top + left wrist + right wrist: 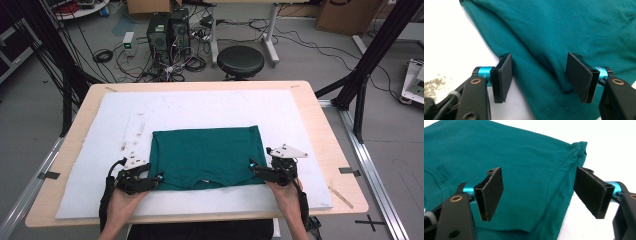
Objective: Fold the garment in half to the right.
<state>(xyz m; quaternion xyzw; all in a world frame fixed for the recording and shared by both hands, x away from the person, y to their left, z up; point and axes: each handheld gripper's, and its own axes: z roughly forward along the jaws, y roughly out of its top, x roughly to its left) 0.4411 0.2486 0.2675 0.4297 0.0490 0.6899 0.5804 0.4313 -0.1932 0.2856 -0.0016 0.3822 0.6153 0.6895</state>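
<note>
Jaws of both grippers (159, 177) (251, 164) straddle the shirt's (207, 155) near corners.

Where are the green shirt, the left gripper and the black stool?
green shirt (207, 152): high view, middle of the folded cloth.
left gripper (161, 177): high view, midway between its fingertips.
black stool (240, 61): high view, middle of its seat.

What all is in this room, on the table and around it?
T-shirt: one, teal green, folded flat on the white mat, collar toward the person.
Mat: one, white, covering the tabletop.
Table: one, light wood.
Stool: one, black, round, behind the table.
Computer towers: two, black, on the floor among cables.
Cardboard boxes: brown, far back.
Left gripper: black, jaws apart astride the shirt's near left corner.
Right gripper: black, jaws apart at the near right corner.
Hands: two, holding the grippers.
</note>
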